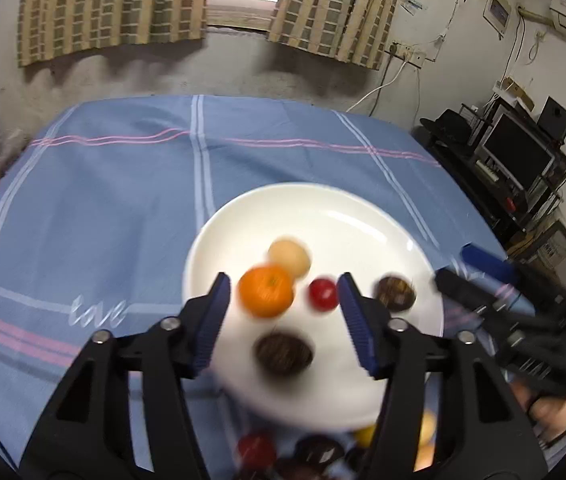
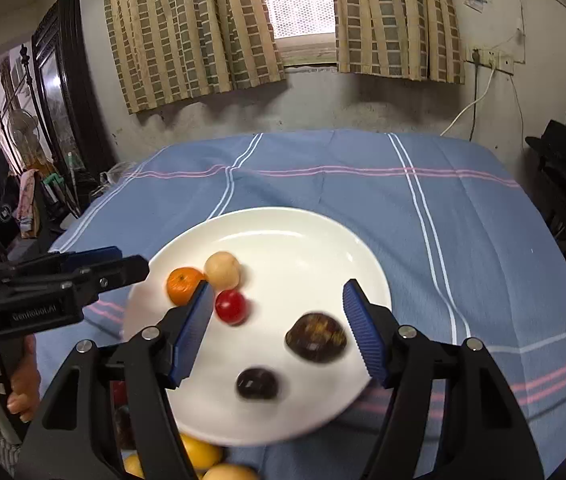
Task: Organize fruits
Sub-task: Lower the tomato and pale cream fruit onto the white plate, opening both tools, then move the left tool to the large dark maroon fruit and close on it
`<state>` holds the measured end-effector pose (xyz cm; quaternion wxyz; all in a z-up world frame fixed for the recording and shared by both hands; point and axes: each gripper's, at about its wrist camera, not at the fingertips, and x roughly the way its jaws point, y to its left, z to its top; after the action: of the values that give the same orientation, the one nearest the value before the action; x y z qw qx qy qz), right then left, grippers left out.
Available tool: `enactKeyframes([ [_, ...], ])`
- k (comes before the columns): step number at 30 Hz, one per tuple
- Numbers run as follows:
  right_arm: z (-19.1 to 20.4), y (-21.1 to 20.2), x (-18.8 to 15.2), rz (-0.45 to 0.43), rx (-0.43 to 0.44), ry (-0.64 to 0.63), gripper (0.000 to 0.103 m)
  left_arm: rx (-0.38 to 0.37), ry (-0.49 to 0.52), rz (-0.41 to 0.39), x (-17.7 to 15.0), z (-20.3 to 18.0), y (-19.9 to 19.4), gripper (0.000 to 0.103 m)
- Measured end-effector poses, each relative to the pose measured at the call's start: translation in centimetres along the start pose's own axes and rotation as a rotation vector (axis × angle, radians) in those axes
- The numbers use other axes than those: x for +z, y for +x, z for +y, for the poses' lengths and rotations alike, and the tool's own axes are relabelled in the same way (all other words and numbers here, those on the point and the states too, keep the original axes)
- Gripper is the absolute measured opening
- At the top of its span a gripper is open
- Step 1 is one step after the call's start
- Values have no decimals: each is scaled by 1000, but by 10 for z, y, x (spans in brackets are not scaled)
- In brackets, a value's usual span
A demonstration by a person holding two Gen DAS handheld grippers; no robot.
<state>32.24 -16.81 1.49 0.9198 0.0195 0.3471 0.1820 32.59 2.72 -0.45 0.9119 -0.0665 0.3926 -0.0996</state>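
Both claws, your left claw [image 1: 283, 312] and right claw [image 2: 275, 320], hang wide apart and hold nothing. Under them, five fruits sit on the white plate [image 2: 283, 232]. More fruit [image 2: 199, 454] waits just behind; reach back slowly.

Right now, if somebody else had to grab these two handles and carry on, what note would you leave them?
Left gripper: jaws open, empty, over the plate's near side.
Right gripper: jaws open, empty, also over the plate.
On the white plate: orange, pale round fruit, small red fruit, two dark fruits.
Left to do: loose fruits on the cloth at the plate's near edge, yellow, red and dark.
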Motion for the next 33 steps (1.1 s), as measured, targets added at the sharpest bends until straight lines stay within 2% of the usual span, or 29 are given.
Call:
enactKeyframes([
  [6, 11, -53, -45, -19, 21, 41, 68, 48, 0, 5, -61, 22, -40, 61],
  [12, 6, -75, -95, -50, 58, 143, 78, 74, -13, 49, -118, 37, -48, 62],
  [17, -7, -78, -102, -60, 54, 194, 80, 100, 34, 36, -127, 29, -48, 62],
  [19, -12, -79, -102, -56, 53, 213, 89, 108, 52, 28, -129, 25, -47, 62],
  [20, -13, -79, -102, -58, 52, 220, 90, 109, 55, 25, -128, 23, -47, 62],
  [25, -13, -87, -103, -73, 74, 226, 91, 49, 114, -7, -127, 2, -48, 62],
  [29, -10, -90, -103, -78, 77, 215, 91, 17, 168, 30, -128, -18, -33, 62],
  [33, -8, -90, -103, -64, 70, 210, 92, 25, 183, 57, -130, -25, -21, 61],
])
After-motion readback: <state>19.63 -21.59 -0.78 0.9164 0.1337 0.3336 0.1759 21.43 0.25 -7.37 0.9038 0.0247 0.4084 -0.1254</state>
